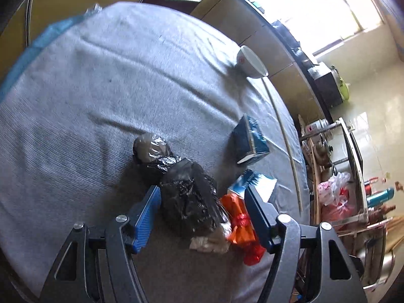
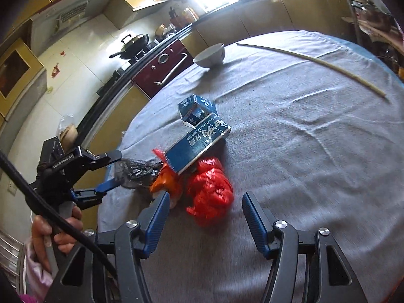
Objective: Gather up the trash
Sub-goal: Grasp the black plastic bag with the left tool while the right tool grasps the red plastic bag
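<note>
Grey cloth (image 2: 290, 151) covers a round kitchen table, with yellow cabinets and a dark red oven front behind it. Trash sits in one loose cluster near the table's edge on the person's side.

The left gripper (image 1: 202, 202) hangs over that cluster with its jaws spread wide, holding nothing. The black plastic bag (image 1: 186, 202) lies directly between its blue pads, long axis running roughly straight ahead of the gripper, away from the camera, with a second knotted bulge at the far end. The orange wrapper (image 1: 238, 224) lies just inside the right-hand pad, touching the bag's side. The left is the nearer gripper for the black bag; by the look of it, closing would catch the bag across its narrow width.

The right gripper (image 2: 204, 217) is likewise spread wide and empty. The red mesh bag (image 2: 209, 192) lies just ahead and between its fingers, slightly toward the left one, and reads as a rounded bundle with no clear long axis. This gripper looks the nearer one for it.

Counted: one black bag, one orange wrapper, one red mesh bag, and what appear to be two torn blue toothpaste box pieces (image 2: 199, 136), one resting on the red and orange trash, its long axis slanting away to the right. Apart from these stand one white bowl (image 2: 210, 56) and one long thin stick (image 2: 315, 61) at the far side.
</note>
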Demonstrator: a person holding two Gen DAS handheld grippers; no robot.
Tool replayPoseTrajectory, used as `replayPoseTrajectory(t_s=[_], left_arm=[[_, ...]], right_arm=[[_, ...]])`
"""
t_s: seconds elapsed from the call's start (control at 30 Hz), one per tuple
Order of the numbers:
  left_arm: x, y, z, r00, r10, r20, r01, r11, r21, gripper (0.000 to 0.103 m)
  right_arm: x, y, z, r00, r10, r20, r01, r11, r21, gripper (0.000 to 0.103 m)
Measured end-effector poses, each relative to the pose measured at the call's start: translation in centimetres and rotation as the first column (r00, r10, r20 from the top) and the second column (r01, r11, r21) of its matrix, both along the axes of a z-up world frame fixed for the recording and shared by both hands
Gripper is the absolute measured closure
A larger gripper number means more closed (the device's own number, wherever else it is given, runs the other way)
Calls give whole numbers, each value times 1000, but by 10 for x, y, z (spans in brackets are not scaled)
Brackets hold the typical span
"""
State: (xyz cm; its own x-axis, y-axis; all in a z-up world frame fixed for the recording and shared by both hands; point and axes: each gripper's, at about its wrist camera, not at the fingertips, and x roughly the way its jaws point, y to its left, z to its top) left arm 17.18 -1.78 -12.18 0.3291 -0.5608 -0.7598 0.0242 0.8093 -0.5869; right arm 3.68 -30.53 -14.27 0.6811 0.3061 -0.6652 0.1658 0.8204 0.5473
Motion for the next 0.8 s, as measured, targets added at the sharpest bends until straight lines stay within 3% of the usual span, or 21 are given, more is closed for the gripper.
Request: replayPoseTrajectory(t_s=[0.07, 0.13, 0.2, 0.23, 0.3, 0.43, 0.57, 0.8], left_arm=[[3, -1, -7, 1000, 10, -19, -10, 1000, -12, 35], [6, -1, -13, 999, 17, -32, -17, 1000, -15, 43], [7, -3, -19, 999, 13, -42, -14, 1000, -8, 61], [8, -4, -21, 999, 12, -49, -12, 1000, -5, 64], [9, -5, -28, 998, 10, -61, -9, 1000, 6, 73], [4, -1, -28, 999, 12, -35, -11, 1000, 20, 80], [-4, 5, -20, 1000, 1, -3, -1, 998, 68, 96], [-29, 28, -7, 1000, -19, 23, 17, 994, 106, 97]], right_arm=[[12, 0, -7, 1000, 0, -15, 0, 1000, 0, 40], [22, 2, -15, 1000, 6, -26, -6, 1000, 11, 40], [31, 6, -22, 999, 14, -51, -14, 1000, -4, 40], [34, 9, -25, 998, 23, -60, -23, 1000, -1, 42], [36, 16, -31, 997, 39, -67, -40, 999, -6, 54], [27, 22, -29, 998, 42, -49, -44, 998, -37, 58], [13, 19, -26, 999, 34, -36, -35, 999, -25, 58], [-19, 17, -16, 999, 30, -21, -30, 999, -31, 59]])
